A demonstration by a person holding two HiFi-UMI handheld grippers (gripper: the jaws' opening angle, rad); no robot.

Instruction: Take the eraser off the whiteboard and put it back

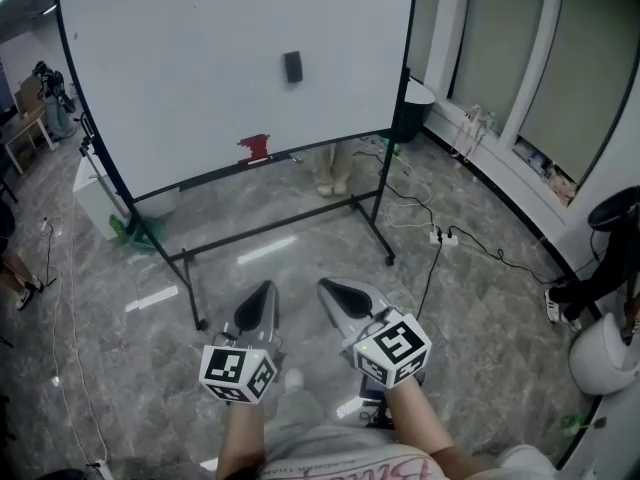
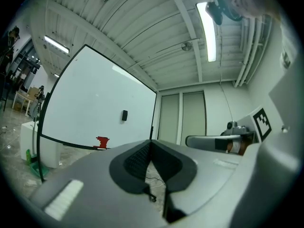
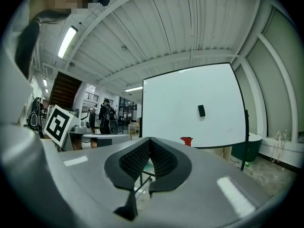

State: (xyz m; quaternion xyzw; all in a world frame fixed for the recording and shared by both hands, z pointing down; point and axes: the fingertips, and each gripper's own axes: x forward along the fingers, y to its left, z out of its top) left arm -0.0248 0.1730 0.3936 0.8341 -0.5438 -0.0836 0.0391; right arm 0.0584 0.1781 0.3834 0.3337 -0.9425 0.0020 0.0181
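Now: one whiteboard on stand. One black eraser stuck on whiteboard face, right of centre, upper half. One red item at whiteboard's lower edge, below-left of eraser. Two grippers, well apart from whiteboard: left gripper jaws clenched, empty; right gripper jaws clenched, empty. Two marker cubes, one per gripper.
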